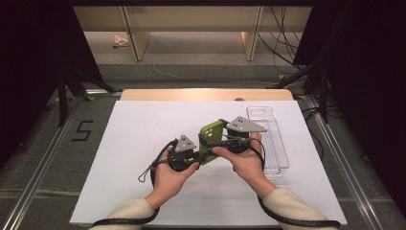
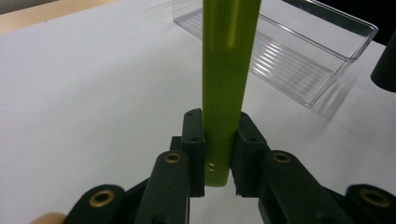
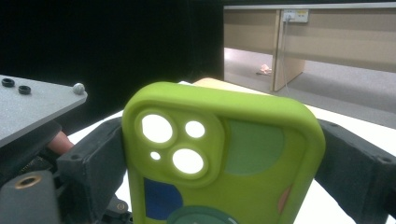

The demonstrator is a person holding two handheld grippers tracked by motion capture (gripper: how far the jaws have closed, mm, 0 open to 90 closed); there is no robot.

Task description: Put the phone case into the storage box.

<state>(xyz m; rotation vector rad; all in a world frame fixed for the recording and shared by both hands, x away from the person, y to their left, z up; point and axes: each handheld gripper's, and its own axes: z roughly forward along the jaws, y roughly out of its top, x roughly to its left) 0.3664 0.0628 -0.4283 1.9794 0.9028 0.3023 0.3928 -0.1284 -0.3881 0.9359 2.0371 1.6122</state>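
Note:
A lime-green phone case [image 1: 210,136] with round camera cut-outs is held up over the white mat between both grippers. My left gripper [image 1: 200,152] is shut on its thin lower edge; in the left gripper view the case [image 2: 226,70] stands edge-on between the pads [image 2: 194,140]. My right gripper [image 1: 213,141] reaches in from the right. In the right gripper view its wide-set jaws lie against both long sides of the case [image 3: 224,158], whose back faces the camera.
A clear plastic tray [image 1: 282,148] lies on the mat's right side, just behind the right hand; it also appears in the left gripper view [image 2: 322,60]. The white mat [image 1: 139,139] covers the wooden table [image 1: 206,94]. Dark stands flank the table.

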